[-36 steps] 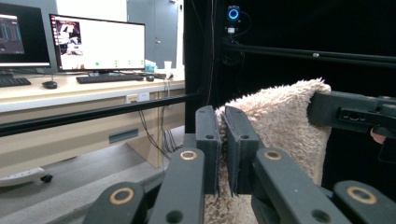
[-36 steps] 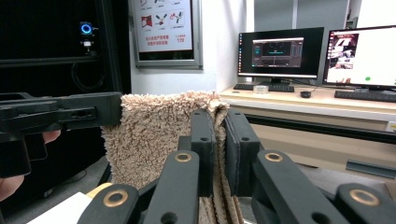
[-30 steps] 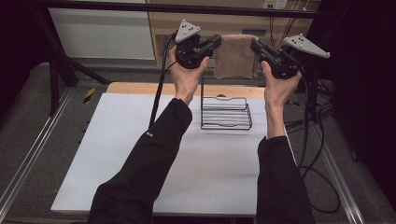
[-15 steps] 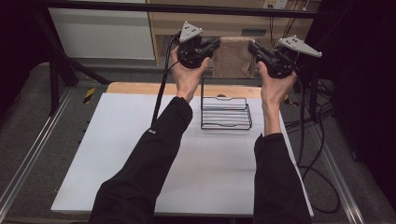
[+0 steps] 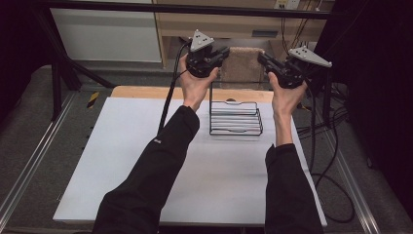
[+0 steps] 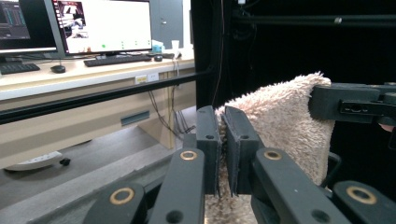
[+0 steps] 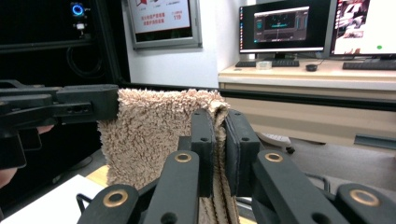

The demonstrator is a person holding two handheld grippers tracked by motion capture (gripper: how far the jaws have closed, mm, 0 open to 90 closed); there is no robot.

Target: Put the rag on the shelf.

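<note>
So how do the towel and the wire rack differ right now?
The towel is soft, fuzzy and tan; the wire rack is stiff, thin black wire you can see through. The towel hangs in the air, stretched between the left gripper and the right gripper, each shut on an upper corner; the rack rests untouched on the white table. Both sit at the far middle.

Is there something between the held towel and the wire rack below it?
Nothing visible does. The beige towel hangs stretched between the left tool and the right tool, each shut on an upper corner. Below it stands the black wire rack on the white table, with open air between.
</note>
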